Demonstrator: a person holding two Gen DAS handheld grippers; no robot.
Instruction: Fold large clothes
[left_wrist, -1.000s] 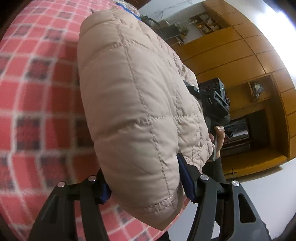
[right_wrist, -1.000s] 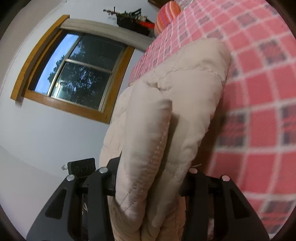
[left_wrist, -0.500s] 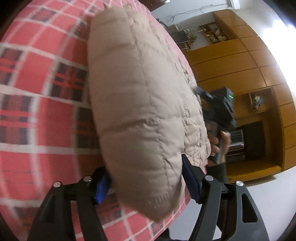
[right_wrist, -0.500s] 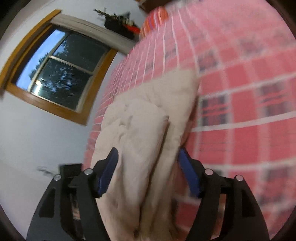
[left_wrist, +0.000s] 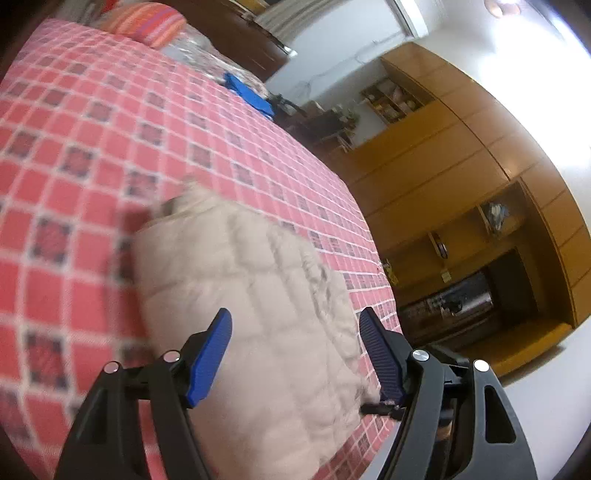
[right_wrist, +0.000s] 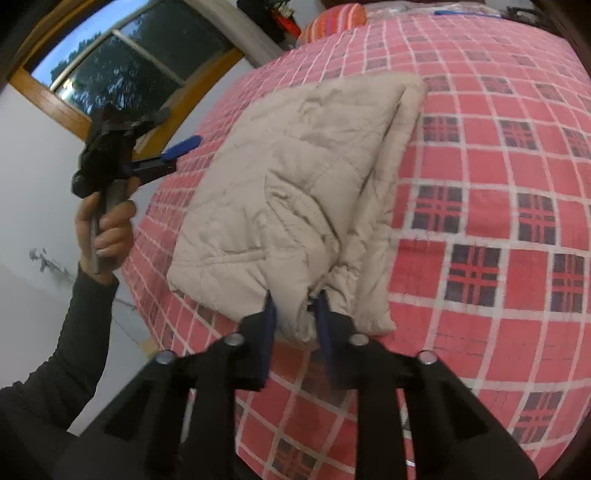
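Beige quilted puffer jacket (right_wrist: 295, 192) lies folded on red-checked bed (right_wrist: 498, 229). Left hand-held gripper (left_wrist: 295, 354) spread, empty; right hand-held gripper (right_wrist: 293, 317) pinches jacket's near edge. Fold placed; next, right likely releases.

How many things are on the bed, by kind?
Jackets: 1, beige
Pillows: 1, striped orange
Blue items, kind unclear: 1
Total: 3, on the red checked bedspread
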